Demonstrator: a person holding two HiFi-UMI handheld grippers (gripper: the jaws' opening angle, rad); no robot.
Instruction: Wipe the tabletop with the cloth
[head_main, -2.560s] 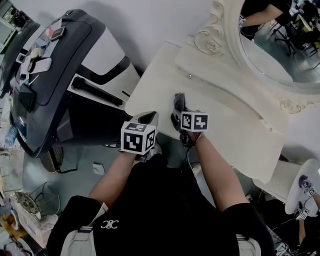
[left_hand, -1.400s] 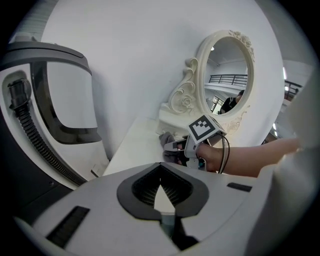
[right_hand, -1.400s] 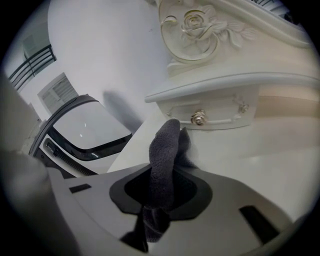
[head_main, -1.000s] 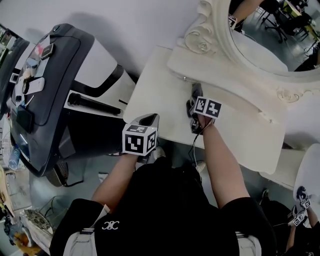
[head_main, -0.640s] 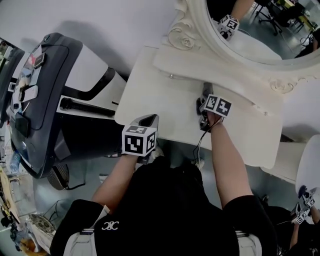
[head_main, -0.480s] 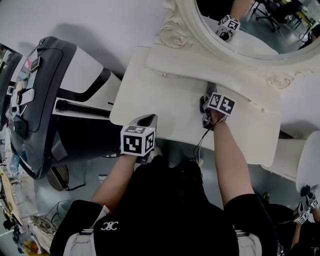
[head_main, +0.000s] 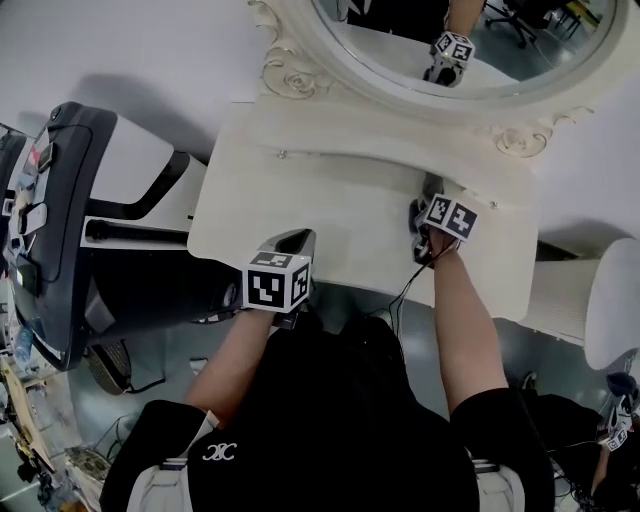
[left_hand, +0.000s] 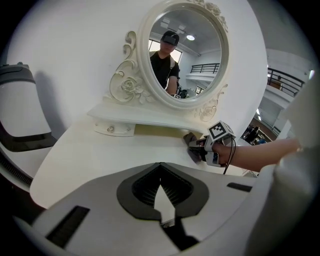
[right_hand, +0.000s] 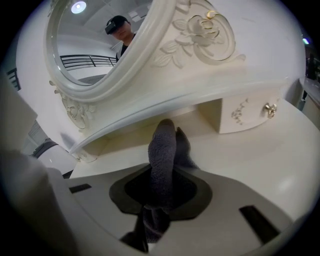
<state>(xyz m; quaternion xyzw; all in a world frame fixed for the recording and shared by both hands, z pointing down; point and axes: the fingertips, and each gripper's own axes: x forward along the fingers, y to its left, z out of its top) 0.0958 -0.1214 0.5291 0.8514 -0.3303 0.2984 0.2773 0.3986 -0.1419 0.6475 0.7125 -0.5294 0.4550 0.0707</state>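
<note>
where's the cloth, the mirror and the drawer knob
cloth (right_hand: 162, 150), right gripper view, on the middle of its upright grey fold
mirror (left_hand: 197, 50), left gripper view, on the glass inside the carved frame
drawer knob (right_hand: 270, 109), right gripper view, on the metal knob's front

The cloth (right_hand: 162, 145) is dark grey; the tabletop (head_main: 330, 220) cream-white; the mirror frame (head_main: 288, 70) above it cream with carved roses.
</note>
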